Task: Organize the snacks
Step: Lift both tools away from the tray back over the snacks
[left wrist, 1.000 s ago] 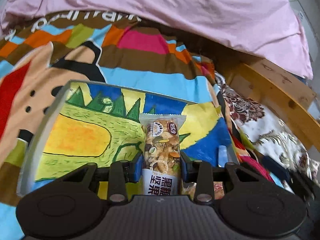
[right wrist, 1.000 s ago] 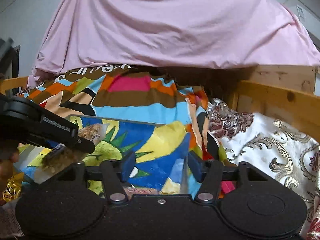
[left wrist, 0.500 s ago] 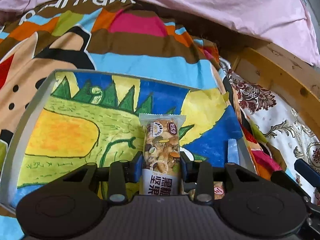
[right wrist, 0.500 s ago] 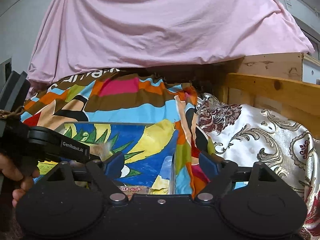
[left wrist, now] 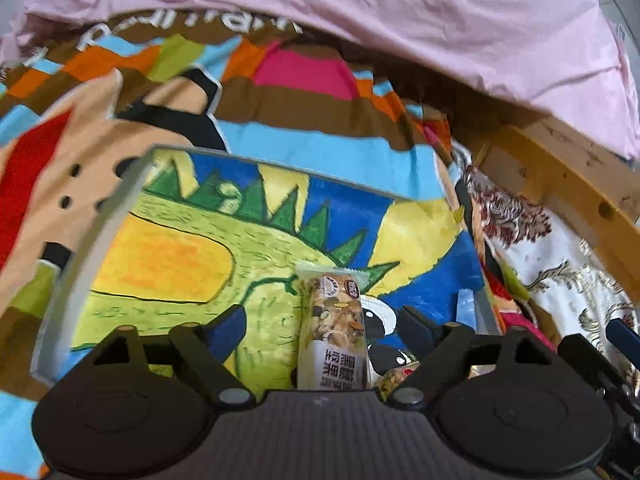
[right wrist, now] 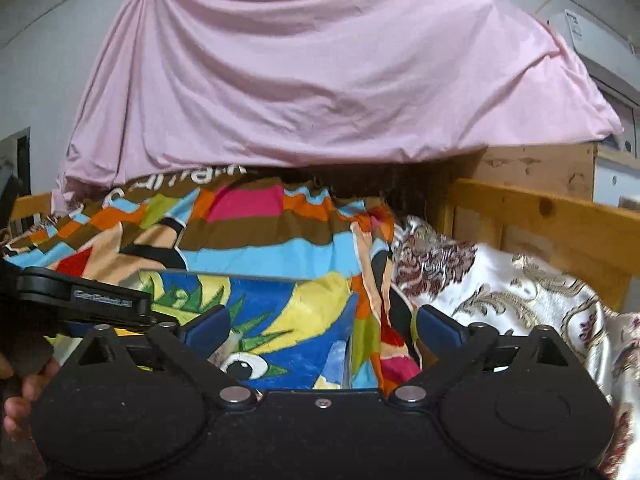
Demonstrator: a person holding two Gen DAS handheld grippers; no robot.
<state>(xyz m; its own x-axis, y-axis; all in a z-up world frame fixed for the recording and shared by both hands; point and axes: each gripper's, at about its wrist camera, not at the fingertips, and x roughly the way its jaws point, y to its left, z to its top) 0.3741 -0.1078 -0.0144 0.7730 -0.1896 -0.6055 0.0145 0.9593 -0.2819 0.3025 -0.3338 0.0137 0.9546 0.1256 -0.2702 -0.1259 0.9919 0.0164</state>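
Only left view shows nut bar [left wrist: 335, 320], left claw [left wrist: 322, 326] opening, right claw [right wrist: 322, 326] opening empty

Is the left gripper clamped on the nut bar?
No. The left gripper is opening, and the nut bar lies in the tray between its pads with gaps on both sides.

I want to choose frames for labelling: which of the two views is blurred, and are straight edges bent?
Left wrist view: motion blur smears the striped blanket, though the nut bar print stays readable; the tray rim bows. Right wrist view: sharper, evenly lit pink sheet; the wooden bed frame curves near the edge.
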